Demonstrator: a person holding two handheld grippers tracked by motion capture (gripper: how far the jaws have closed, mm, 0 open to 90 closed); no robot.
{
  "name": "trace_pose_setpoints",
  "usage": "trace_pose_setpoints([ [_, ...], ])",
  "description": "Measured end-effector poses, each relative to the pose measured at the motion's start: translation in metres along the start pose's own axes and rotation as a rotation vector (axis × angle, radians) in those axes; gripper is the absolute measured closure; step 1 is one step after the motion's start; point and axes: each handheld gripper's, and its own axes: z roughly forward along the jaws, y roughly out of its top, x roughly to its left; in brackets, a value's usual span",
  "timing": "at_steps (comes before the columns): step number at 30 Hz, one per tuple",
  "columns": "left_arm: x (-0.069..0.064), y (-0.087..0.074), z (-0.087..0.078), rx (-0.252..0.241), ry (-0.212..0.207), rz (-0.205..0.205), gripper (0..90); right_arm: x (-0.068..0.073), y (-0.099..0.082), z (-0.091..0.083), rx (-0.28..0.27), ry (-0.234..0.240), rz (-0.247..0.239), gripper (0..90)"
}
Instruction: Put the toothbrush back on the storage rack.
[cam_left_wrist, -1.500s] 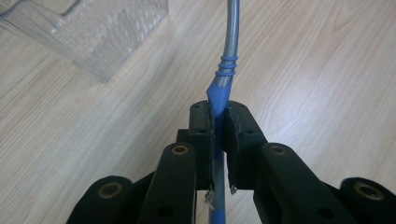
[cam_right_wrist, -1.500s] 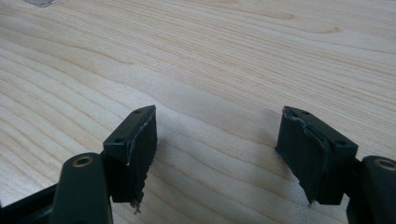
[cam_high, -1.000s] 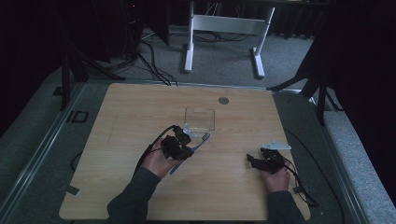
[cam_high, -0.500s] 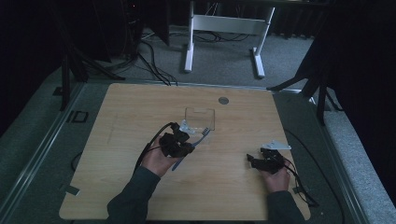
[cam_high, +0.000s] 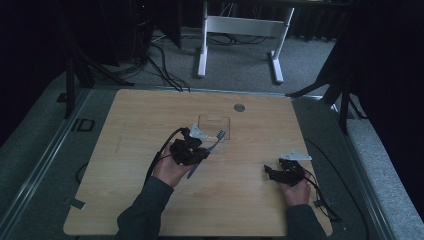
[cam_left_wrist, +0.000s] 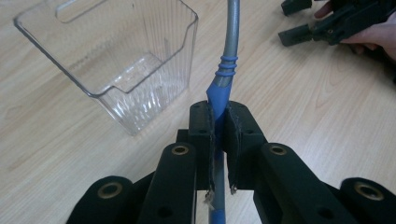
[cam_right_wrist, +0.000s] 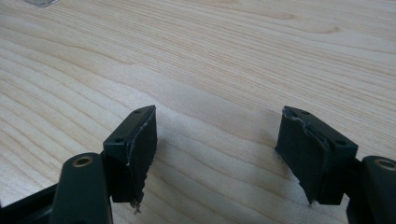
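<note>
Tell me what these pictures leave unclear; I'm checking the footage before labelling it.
- Toothbrush head: cut off by the top edge in the left gripper view; too small in the high view to read its bristles.
- Toothbrush handle end: hidden behind the left tongs in the left gripper view.
- Clear box: its far corner is cut off by the top edge there.
- Small round disc on the table: too small in the high view to identify.

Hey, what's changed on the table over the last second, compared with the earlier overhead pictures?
The left gripper, shut on the blue and grey toothbrush, has carried it a little forward, so the brush head now reaches the near edge of the clear ribbed plastic container. The container and the small round metal disc on the wooden table stayed put. The right gripper stayed open, resting at the right.
</note>
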Motion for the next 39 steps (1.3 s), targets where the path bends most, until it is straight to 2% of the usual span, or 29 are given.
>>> trace_pose_setpoints([
  [10, 0.0021, 0.0015, -0.0040, -0.045, 0.006, -0.010, 81.8, 0.0000, 0.0000, 0.0000, 0.000, 0.000, 0.000, 28.2],
  [22, 0.0046, 0.0035, -0.0045, -0.077, 0.001, -0.021, 81.7, 0.0000, 0.0000, 0.0000, 0.000, 0.000, 0.000, 28.2],
  [39, 0.0044, 0.0061, -0.0068, -0.175, 0.015, -0.045, 81.7, 0.0000, 0.0000, 0.0000, 0.000, 0.000, 0.000, 28.2],
])
